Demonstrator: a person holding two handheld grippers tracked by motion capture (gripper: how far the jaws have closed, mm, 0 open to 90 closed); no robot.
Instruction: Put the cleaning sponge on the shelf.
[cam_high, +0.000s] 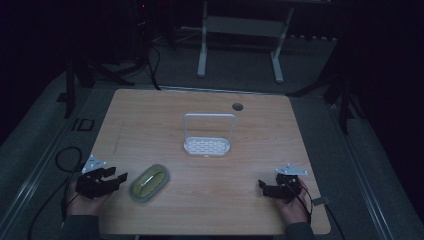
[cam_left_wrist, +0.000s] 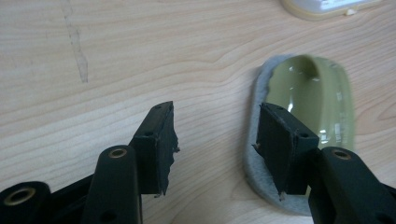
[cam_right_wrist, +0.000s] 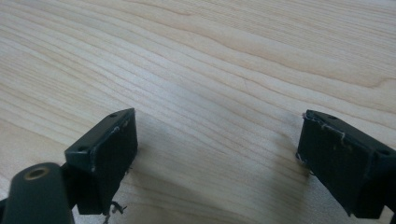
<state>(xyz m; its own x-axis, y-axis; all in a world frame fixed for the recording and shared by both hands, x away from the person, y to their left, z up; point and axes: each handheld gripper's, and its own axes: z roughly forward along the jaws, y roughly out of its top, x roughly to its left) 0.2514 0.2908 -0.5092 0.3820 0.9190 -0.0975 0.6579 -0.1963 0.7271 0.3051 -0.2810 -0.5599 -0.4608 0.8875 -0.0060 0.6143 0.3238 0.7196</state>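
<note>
An oval olive-green dish (cam_high: 149, 183) with a grey rim lies on the wooden table (cam_high: 200, 210) at the front left; a pale sliver lies inside it. My left gripper (cam_high: 116, 179) rests just left of the dish, jaws open and pointing at it. From the left gripper view, the dish (cam_left_wrist: 313, 93) sits ahead on the right, its grey rim passing behind the right jaw; my left gripper (cam_left_wrist: 215, 135) holds nothing. My right gripper (cam_high: 263, 188) lies at the front right, open over bare wood (cam_right_wrist: 219, 140). A white wire rack (cam_high: 207, 145) stands upright mid-table.
A round cable hole (cam_high: 237, 106) sits near the table's far edge. A white table frame (cam_high: 240, 45) stands on the dark floor beyond. Cables (cam_high: 65, 160) trail off the left side. A pale object's edge (cam_left_wrist: 322, 7) shows at the top of the left gripper view.
</note>
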